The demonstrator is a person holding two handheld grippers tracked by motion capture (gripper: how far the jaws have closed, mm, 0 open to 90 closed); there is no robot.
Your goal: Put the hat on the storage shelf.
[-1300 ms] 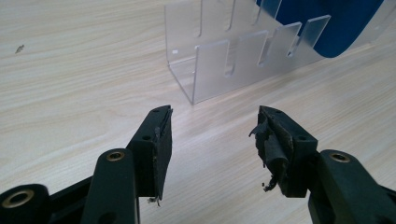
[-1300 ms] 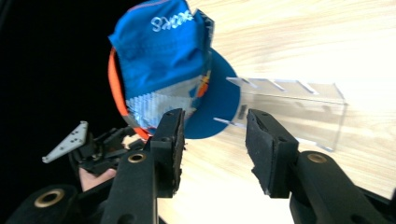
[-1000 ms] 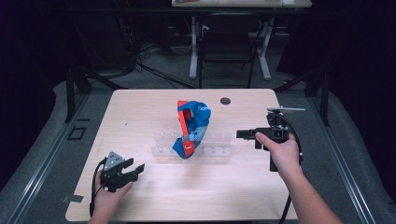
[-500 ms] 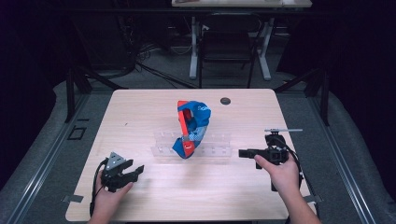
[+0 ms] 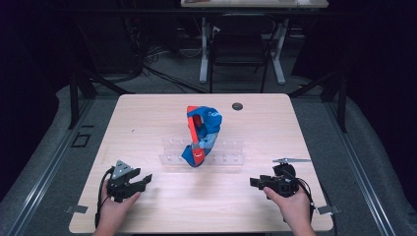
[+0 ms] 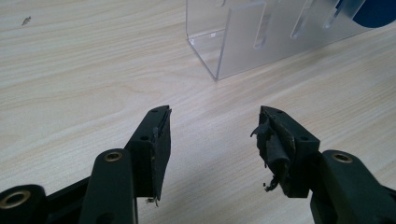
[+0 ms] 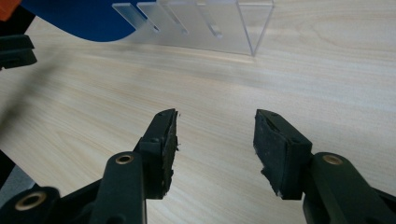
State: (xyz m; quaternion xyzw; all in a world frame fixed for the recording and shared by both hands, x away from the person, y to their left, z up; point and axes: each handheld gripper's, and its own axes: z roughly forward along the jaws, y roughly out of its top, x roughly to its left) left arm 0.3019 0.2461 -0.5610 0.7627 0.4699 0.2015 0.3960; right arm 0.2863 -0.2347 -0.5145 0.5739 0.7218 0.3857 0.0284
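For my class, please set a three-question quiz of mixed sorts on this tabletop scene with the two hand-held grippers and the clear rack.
1. True or false: the blue and red cloth item lies flat on the bare table, well apart from the clear rack.
2. Which gripper has something between its jaws? A) left gripper B) right gripper C) neither
3. Fill in: the small dark round thing lies on the table on the ____ side of the rack, as seen from the person.

Key
1. False: it stands in the rack, rising above it.
2. C: both stand open over bare wood.
3. Far.
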